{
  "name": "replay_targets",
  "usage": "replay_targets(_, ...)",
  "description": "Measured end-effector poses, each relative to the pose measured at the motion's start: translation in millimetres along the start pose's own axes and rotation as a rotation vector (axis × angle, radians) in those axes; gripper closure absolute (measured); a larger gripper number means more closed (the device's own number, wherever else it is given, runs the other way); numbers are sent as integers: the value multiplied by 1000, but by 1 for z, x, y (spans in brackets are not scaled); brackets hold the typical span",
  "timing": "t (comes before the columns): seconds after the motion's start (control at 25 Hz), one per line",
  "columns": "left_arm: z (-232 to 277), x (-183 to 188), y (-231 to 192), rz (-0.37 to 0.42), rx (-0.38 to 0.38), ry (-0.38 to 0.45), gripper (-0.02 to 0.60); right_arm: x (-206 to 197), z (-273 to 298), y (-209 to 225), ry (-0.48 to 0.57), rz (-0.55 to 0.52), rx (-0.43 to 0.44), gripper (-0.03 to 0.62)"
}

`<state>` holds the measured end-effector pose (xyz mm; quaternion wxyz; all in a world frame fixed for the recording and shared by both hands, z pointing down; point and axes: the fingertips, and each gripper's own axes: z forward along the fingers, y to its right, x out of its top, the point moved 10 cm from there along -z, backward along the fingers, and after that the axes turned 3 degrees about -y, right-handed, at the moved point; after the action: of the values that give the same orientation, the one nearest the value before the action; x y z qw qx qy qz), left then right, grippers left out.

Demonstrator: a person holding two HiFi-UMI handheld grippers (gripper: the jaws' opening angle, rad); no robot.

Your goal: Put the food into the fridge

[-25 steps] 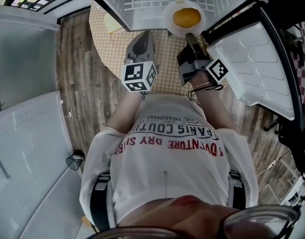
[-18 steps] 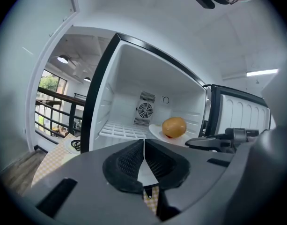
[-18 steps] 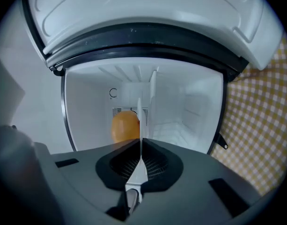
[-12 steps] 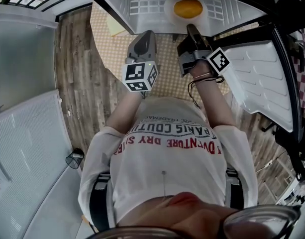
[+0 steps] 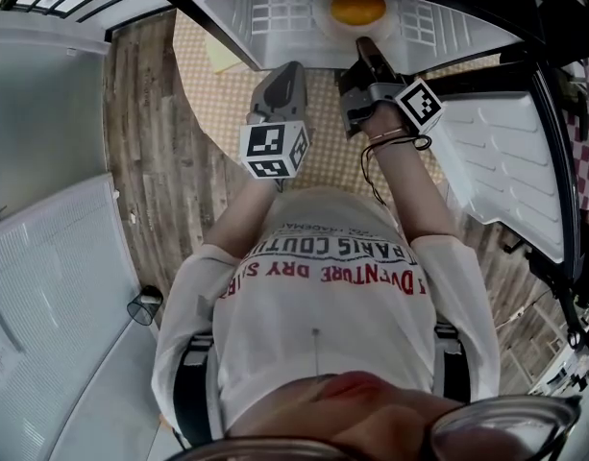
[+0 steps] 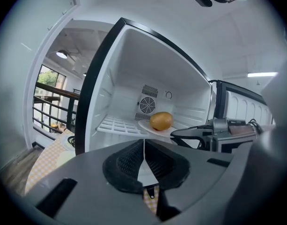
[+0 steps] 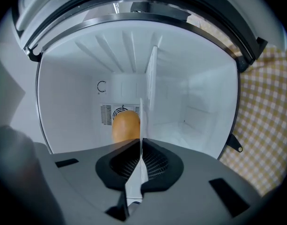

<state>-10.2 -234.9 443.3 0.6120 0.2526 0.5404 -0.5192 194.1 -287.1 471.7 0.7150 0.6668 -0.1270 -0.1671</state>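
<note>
The right gripper (image 5: 363, 48), near the top centre of the head view, was clenched on the rim of a white plate (image 5: 322, 25). The plate reached upward from its jaws into the open fridge (image 5: 467, 22). The food (image 5: 357, 8), a rounded orange-yellow lump, lay on that plate just beyond the jaw tips, at the very top of the frame.

In the right gripper view the plate (image 7: 135, 184) stood edge-on as a thin white line pinched between the two pads. The food (image 7: 126, 125) sat just left of that line and straight above the right gripper (image 7: 141, 161), in front of the fan grille on the back wall.

The left gripper (image 5: 285, 71) hung just left of the right one, short of the fridge opening. Its jaws were pressed together with nothing between them. From its own view the food (image 6: 160, 121) lay above and slightly right of the left gripper (image 6: 143, 157), on the plate (image 6: 145, 124) over the wire shelf (image 6: 116, 124).
</note>
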Motion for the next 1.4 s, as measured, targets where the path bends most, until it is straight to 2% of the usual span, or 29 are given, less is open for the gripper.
replay_targets(0.32,6,-3,0,-14,-2,-15,554,5,12,-1,16,16,-39,560)
replay_targets(0.6,9,-6,0,-26,-2,-24,554,5,13,-1,15,25,-20,560)
replay_targets(0.68,10,-6,0,-25,-4,-25,554,6,13,-2,6,-4,-14,560)
replay_targets(0.72,11,-6,0,-25,-5,-26,554,6,14,-4,-1,-37,-8,553)
replay_targets(0.84,13,-6,2,-26,-7,-31,554,7,15,-14,-24,-135,13,447)
replay_targets(1.0,11,-6,3,-28,-11,-32,554,5,12,-14,-24,-137,0,366)
replay_targets(1.12,10,-5,5,-26,-15,-29,554,6,4,-8,-21,-136,-9,354)
replay_targets(1.28,6,-4,7,-25,-18,-20,554,3,-10,-5,-36,-151,22,355)
replay_targets(1.4,3,0,10,-19,-28,-9,554,1,-23,-2,-67,-227,51,375)
